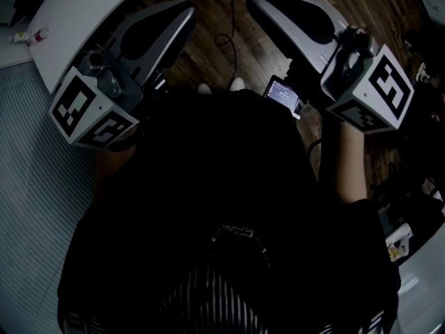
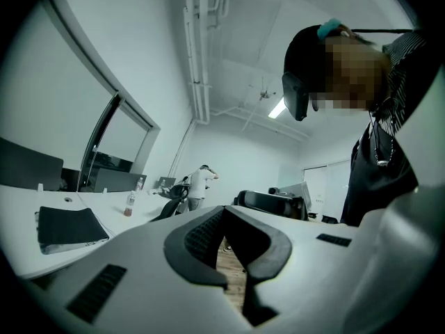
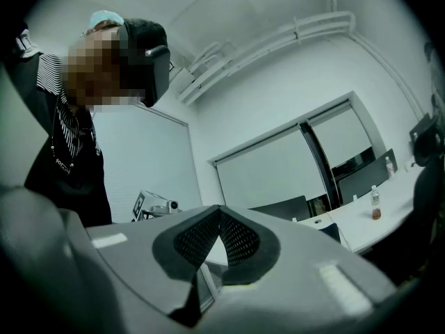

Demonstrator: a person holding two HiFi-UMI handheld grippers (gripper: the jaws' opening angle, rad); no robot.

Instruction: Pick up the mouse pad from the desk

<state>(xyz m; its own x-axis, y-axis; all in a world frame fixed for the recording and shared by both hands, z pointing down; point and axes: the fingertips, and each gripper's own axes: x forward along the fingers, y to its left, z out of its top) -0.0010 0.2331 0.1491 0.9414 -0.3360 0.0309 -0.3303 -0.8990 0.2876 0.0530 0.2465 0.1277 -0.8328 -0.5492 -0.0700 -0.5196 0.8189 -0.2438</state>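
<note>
Jaws of the grey plastic left gripper (image 2: 224,211) are pressed together, with nothing between them. The grey plastic right gripper (image 3: 220,211) has its jaws together too, and it is empty. Both point out level in front of the person in dark clothes (image 1: 222,186), over the brown wood floor (image 1: 195,61). A flat black pad, likely the mouse pad (image 2: 69,227), lies on the long white desk (image 2: 21,204), well apart from the left gripper. A small clear bottle (image 2: 130,204) stands further along the desk.
</note>
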